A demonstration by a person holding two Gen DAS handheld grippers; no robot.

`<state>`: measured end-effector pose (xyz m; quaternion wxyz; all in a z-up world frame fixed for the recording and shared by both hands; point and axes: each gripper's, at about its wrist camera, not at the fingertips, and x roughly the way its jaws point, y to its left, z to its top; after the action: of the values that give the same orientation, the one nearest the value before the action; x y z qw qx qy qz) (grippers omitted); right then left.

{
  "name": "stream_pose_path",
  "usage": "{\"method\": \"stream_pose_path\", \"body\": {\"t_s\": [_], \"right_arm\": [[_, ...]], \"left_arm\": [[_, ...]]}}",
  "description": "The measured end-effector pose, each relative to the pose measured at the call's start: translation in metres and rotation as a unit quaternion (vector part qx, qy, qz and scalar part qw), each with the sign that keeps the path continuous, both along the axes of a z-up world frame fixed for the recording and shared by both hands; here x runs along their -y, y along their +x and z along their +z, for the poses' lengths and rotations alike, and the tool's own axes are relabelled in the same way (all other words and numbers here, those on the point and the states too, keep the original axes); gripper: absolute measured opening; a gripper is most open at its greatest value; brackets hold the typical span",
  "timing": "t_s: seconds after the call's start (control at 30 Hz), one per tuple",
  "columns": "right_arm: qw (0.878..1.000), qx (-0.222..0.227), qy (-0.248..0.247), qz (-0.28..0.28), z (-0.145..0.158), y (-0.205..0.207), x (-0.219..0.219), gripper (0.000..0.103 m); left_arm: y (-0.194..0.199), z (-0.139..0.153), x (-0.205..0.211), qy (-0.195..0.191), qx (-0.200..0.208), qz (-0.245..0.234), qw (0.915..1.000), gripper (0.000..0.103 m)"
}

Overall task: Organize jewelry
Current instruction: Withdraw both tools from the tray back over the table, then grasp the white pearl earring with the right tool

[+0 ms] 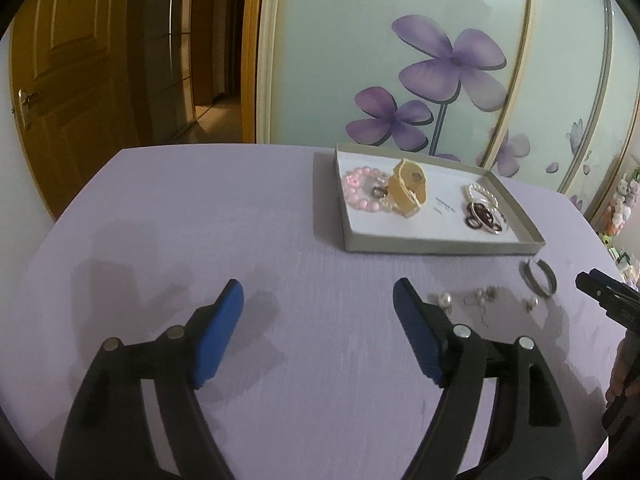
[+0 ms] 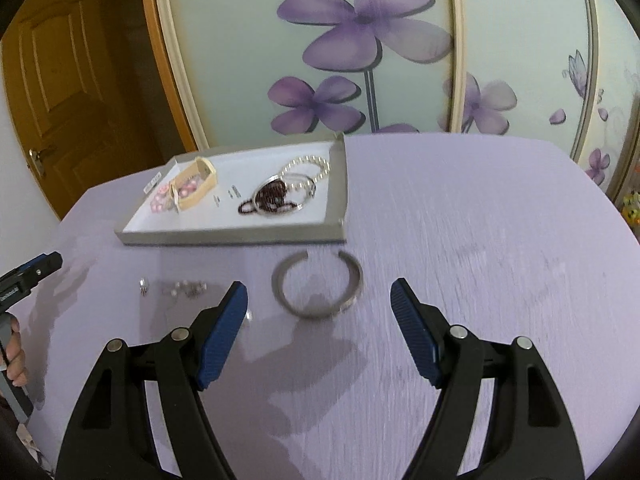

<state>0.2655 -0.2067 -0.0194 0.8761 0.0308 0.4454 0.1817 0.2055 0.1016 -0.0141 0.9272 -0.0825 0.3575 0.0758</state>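
Right tongs (image 2: 319, 300), wide and empty, face the open bangle (image 2: 318, 286) lying flat just ahead, gap toward the tray (image 2: 240, 236); left tongs (image 1: 318, 300), also wide, farther off.

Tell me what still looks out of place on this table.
The silver open cuff bangle and a scatter of small earrings lie loose on the purple tablecloth, just outside the grey tray's front wall, while the other jewelry sits inside it. Both grippers hang open and empty.
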Motion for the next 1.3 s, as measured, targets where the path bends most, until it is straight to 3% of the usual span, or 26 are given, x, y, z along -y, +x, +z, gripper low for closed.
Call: {"method": "stream_pose_path", "body": {"t_s": [0.43, 0.73, 1.1, 1.2, 1.3], "right_arm": [[0.998, -0.025, 0.002, 0.049, -0.016, -0.022, -0.032, 0.064], [0.996, -0.051, -0.022, 0.07, -0.033, -0.018, -0.062, 0.043], [0.995, -0.046, -0.054, 0.068, -0.037, -0.005, -0.079, 0.034], [0.995, -0.045, -0.056, 0.064, -0.038, -0.004, -0.078, 0.019], [0.996, -0.048, -0.048, 0.066, -0.038, -0.004, -0.075, 0.018]], "left_arm": [[-0.014, -0.005, 0.005, -0.002, 0.002, -0.006, 1.0, 0.08], [-0.011, -0.006, -0.002, -0.01, 0.002, 0.006, 0.9999, 0.08], [-0.004, -0.014, -0.005, -0.019, -0.006, 0.007, 0.9998, 0.08], [-0.004, -0.016, -0.005, -0.019, -0.009, 0.006, 0.9998, 0.08], [-0.002, -0.017, -0.002, -0.021, -0.012, 0.002, 0.9997, 0.08]]}}
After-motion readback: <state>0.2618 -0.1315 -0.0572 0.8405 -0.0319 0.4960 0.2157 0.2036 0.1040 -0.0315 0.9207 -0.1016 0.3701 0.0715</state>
